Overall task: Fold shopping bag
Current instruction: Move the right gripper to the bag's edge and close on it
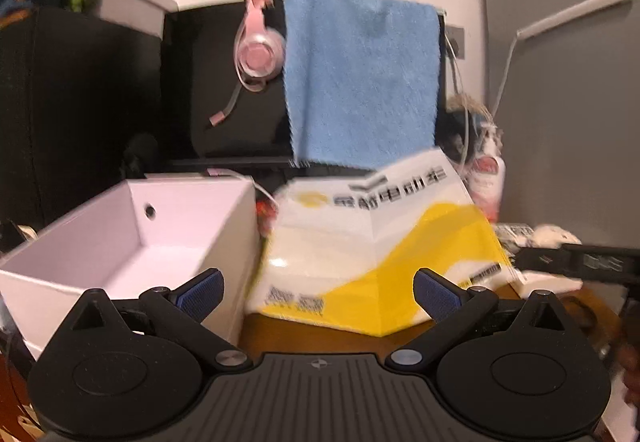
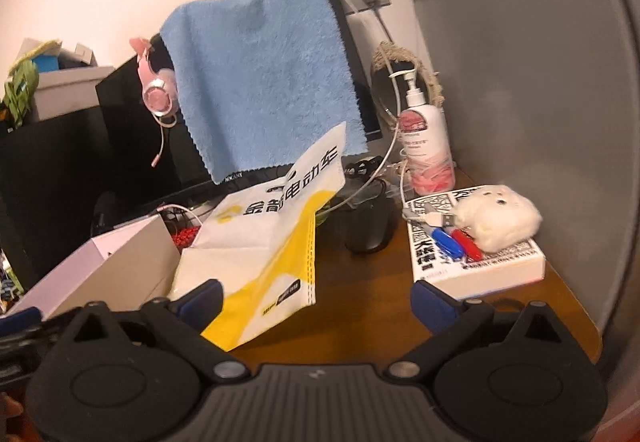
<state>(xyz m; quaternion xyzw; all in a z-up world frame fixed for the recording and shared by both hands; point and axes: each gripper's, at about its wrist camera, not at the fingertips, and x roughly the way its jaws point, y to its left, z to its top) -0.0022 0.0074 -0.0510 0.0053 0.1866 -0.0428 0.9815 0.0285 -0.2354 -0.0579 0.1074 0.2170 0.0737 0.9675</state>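
The bag [image 2: 260, 238] is lying half-raised on the desk [image 2: 360, 306], leaning against the box [image 2: 120, 266], its upper panel creased upward. Both grippers, left [image 1: 318, 292] and right [image 2: 316, 302], are hovering before it, fingers spread wide, holding nothing.

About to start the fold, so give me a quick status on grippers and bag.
Left gripper open, empty. Right gripper open, empty. Bag unfolded, propped on the desk against the box. Mouse and book close beside it.
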